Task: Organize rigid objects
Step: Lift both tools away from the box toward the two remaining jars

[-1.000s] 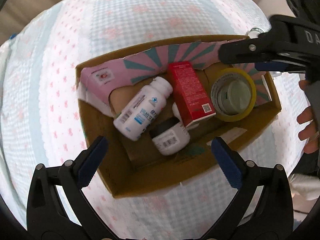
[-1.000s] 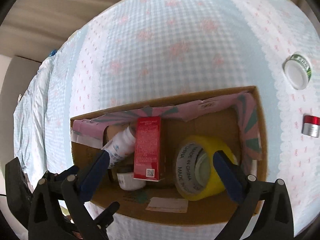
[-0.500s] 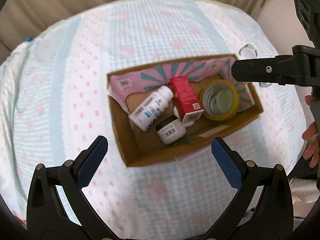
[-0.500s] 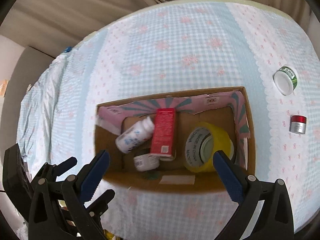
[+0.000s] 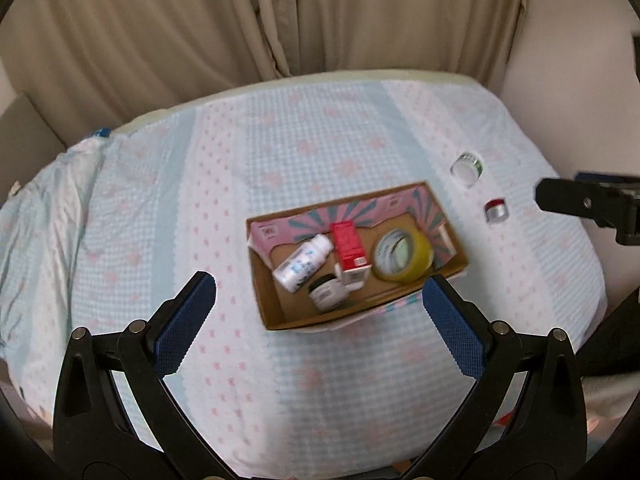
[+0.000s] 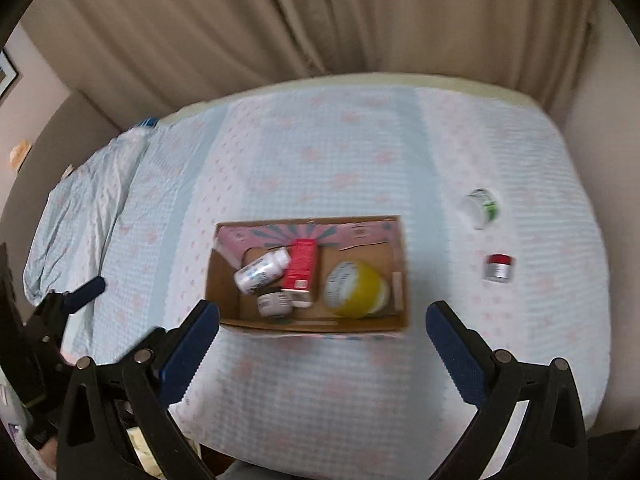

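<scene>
A cardboard box (image 5: 276, 312) (image 6: 224, 268) stands on the bed. It holds a white bottle (image 5: 303, 263) (image 6: 262, 271), a red carton (image 5: 349, 245) (image 6: 301, 266), a small dark-lidded jar (image 5: 328, 290) (image 6: 274, 303) and a yellow tape roll (image 5: 402, 255) (image 6: 354, 289). Outside it to the right lie a white and green jar (image 5: 467, 165) (image 6: 482, 207) and a small red-capped jar (image 5: 496, 211) (image 6: 499, 267). My left gripper (image 5: 319, 312) and right gripper (image 6: 322, 334) are both open and empty, held high above the box's near side.
The bed has a light blue checked cover (image 5: 320, 140) with pink flowers. Beige curtains (image 5: 280, 20) hang behind it. A wall stands at the right (image 5: 580, 80). The bed edge runs close below both grippers.
Both grippers have pulled up and back from the box, which now looks much smaller. The two jars outside the box have come into the left wrist view.
</scene>
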The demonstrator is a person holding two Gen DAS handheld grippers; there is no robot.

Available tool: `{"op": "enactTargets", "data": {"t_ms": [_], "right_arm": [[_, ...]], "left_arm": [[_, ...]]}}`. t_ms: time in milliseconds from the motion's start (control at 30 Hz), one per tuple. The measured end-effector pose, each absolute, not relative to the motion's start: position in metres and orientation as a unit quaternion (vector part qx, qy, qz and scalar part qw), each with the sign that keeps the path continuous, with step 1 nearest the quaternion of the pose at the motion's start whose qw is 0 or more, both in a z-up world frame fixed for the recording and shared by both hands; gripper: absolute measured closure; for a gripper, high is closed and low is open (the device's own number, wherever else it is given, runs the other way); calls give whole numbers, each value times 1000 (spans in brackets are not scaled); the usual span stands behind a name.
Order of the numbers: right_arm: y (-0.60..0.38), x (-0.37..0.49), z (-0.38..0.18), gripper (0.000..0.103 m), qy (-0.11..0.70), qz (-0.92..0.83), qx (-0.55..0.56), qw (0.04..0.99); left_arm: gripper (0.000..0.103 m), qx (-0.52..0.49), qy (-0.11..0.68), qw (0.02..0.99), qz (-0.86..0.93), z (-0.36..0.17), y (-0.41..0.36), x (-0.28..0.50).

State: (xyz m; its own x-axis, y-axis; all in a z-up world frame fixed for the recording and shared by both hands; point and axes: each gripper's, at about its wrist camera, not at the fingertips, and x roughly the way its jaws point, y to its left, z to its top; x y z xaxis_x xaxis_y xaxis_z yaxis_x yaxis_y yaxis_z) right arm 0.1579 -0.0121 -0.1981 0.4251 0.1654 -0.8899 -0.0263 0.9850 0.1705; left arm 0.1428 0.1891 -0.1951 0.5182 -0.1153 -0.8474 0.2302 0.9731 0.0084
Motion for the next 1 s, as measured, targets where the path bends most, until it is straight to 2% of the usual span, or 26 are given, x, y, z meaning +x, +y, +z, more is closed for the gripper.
{"op": "enactTargets", "data": {"t_ms": [367,533,800,1000], "right_arm": [[-124,115,-169,0,498,26,51,865],[-184,108,-169,0,491,28,57,869],[-262,113,-205,0,507,21,111,855],[-288,132,-244,0,517,10,151,843]], "left_arm": [[0,49,443,893,-69,-158,84,125],[0,62,432,897,-64,-155,23,141],[0,121,450,874,-138,-170,-60,205],[0,173,487,826,-224,-210,-126,273]]}}
